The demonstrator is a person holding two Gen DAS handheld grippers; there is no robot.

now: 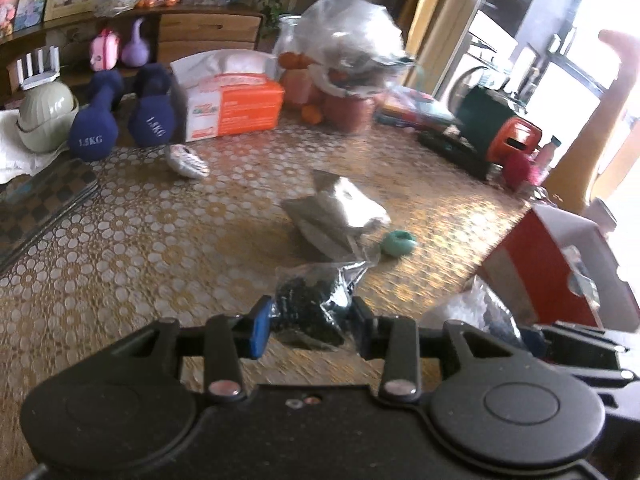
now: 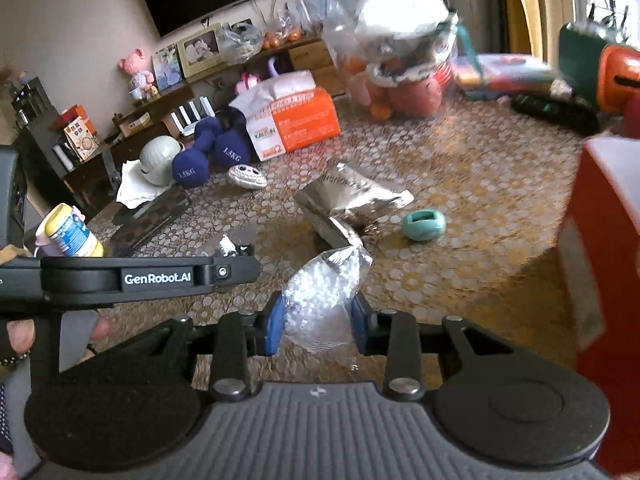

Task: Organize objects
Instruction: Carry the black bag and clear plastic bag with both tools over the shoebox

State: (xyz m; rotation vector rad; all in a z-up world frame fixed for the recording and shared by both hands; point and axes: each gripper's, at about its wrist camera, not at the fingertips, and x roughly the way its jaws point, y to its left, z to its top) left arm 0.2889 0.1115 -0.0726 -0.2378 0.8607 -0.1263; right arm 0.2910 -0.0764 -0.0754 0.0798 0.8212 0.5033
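Note:
My left gripper (image 1: 311,322) is shut on a small clear bag of dark beads (image 1: 308,300), held just above the patterned tablecloth (image 1: 160,240). My right gripper (image 2: 317,326) is shut on a similar clear bag of white beads (image 2: 320,300), its blue pads pressing both sides. Both bags hang free of the table. Beyond them lie a silver foil pouch (image 1: 336,216) (image 2: 352,196) and a teal oval object (image 1: 398,242) (image 2: 424,222). In the right wrist view the left gripper's body crosses the left side, with a hand on its handle.
A red-and-white box (image 1: 560,272) (image 2: 608,240) stands open at the right. At the back are an orange tissue box (image 1: 232,100), two blue dumbbells (image 1: 96,128), a small patterned pouch (image 1: 188,160) and a large clear bag of goods (image 1: 352,40). A dark checkered case (image 1: 40,208) lies left.

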